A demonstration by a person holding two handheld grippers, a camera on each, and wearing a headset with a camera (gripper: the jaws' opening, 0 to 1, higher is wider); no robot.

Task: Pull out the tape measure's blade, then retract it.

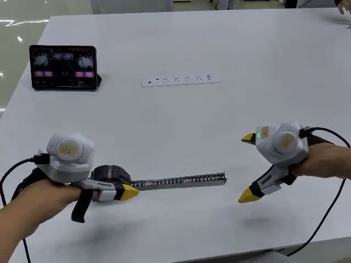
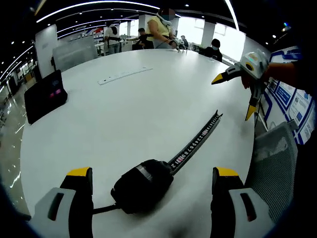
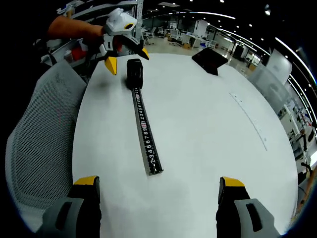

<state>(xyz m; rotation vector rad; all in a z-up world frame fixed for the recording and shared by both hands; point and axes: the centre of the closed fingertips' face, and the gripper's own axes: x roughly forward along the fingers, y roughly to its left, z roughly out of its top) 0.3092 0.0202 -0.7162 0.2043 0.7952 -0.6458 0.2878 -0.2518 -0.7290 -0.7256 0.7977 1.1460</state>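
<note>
Tape measure (image 2: 143,186) sits unheld between the released left tongs (image 2: 152,172), right tongs (image 3: 158,181) released too, so a retracting blade (image 2: 195,141) could drag it.

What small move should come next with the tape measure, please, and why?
Probably close the left hand-held gripper on the case: the blade already lies pulled out on the table, the right hand-held gripper is open, off its tip, and the case sits between open jaws.

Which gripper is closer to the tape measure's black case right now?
Left. The left gripper straddles the case, jaws open either side; the right gripper hovers open past the blade's far end.
</note>
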